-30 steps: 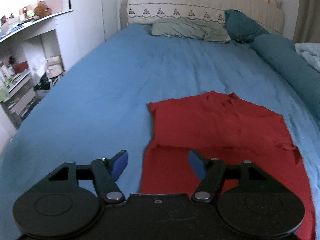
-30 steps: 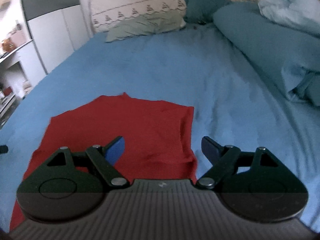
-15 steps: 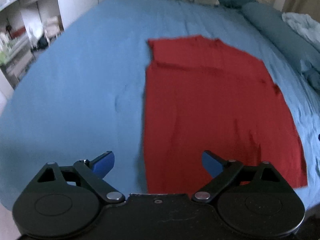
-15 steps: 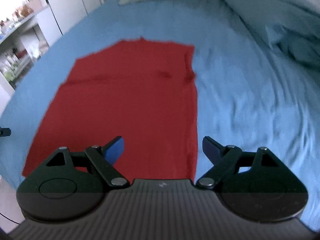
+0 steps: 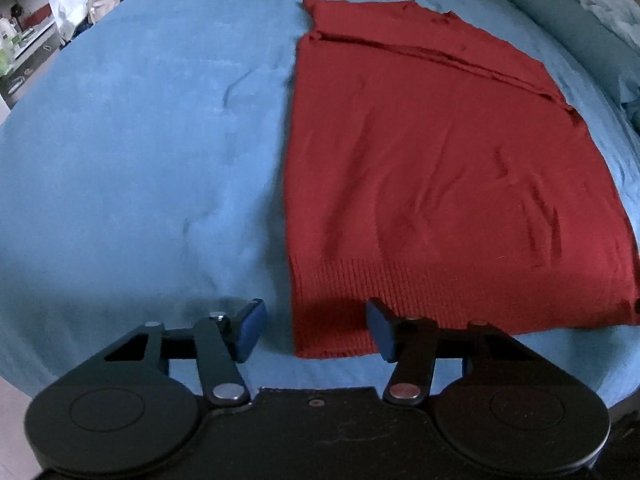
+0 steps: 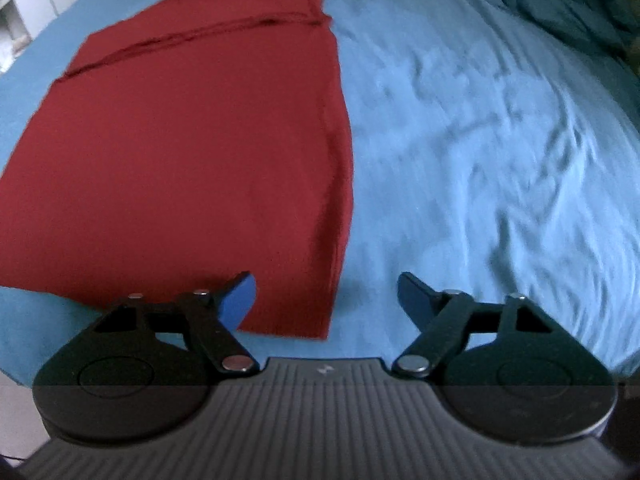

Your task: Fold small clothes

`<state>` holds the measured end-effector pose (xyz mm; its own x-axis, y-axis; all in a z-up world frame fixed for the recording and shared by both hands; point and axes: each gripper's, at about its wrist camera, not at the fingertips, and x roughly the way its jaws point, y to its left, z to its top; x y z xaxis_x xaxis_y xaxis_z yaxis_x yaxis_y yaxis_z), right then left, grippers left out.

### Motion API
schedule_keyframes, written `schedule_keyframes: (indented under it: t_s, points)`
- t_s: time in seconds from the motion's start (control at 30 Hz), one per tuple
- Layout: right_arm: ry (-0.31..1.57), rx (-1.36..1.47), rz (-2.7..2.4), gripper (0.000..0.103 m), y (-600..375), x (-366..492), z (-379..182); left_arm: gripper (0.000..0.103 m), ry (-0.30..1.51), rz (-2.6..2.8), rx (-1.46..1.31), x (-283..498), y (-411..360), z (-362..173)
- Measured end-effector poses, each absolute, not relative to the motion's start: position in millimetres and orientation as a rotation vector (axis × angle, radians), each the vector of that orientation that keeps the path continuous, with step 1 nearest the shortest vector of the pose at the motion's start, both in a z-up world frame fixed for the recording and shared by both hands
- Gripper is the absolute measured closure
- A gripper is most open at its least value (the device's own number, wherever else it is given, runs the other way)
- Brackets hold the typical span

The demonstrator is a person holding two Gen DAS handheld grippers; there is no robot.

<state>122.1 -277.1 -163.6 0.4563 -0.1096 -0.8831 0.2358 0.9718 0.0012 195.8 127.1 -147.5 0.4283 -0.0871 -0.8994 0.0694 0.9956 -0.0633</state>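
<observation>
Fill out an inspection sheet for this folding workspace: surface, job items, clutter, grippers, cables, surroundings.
Surface: blue bedsheet, lightly wrinkled.
Job's things: red knit garment lying flat, ribbed hem nearest the grippers, a fold line across its far end.
Clutter: nothing seen on the sheet beside the garment.
Grippers: left gripper open over the hem's left corner; right gripper open over the right corner; both sets of jaws have just been closing, with no grip yet.
Cables: nothing seen.
Surroundings: teal bedding at the right; shelves at the left.

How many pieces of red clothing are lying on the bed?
1. The red garment lies flat on the blue bed sheet, its near hem just ahead of both tools. Nothing more shows, though the views crop the bed.
</observation>
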Motion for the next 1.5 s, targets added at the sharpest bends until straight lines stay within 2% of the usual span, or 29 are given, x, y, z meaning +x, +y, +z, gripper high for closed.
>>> schedule_keyframes:
  t_s: [0.37,0.43,0.47,0.5,0.57,0.63,0.83,1.1,1.33,1.5]
  points:
    - [1.091,0.246,-0.278,0.043,-277,118,-179,0.057,1.147,-0.111,-0.013,200,124,-159]
    - [1.094,0.253,-0.277,0.05,-276,120,-180,0.065,1.156,-0.123,-0.008,202,123,-159]
    - [1.096,0.258,-0.278,0.051,-276,120,-180,0.072,1.162,-0.13,-0.006,203,122,-159]
    - [1.098,0.263,-0.276,0.057,-276,121,-180,0.083,1.167,-0.137,-0.006,205,122,-159]
    - [1.104,0.278,-0.269,0.068,-277,123,-179,0.096,1.183,-0.146,-0.001,207,120,-157]
    - [1.113,0.294,-0.258,0.081,-278,126,-179,0.097,1.192,-0.145,0.006,208,120,-153]
    - [1.102,0.338,-0.243,0.081,-284,131,-153,0.097,1.167,-0.146,-0.007,210,124,-115]
    - [0.971,0.496,-0.147,0.081,-308,167,-63,0.098,1.039,-0.129,-0.097,248,123,-29]
    - [0.801,0.545,-0.056,0.081,-336,277,6,0.098,0.852,-0.082,-0.171,350,113,24]
    - [0.725,0.543,-0.036,0.081,-357,393,16,0.098,0.761,-0.031,-0.21,458,90,25]
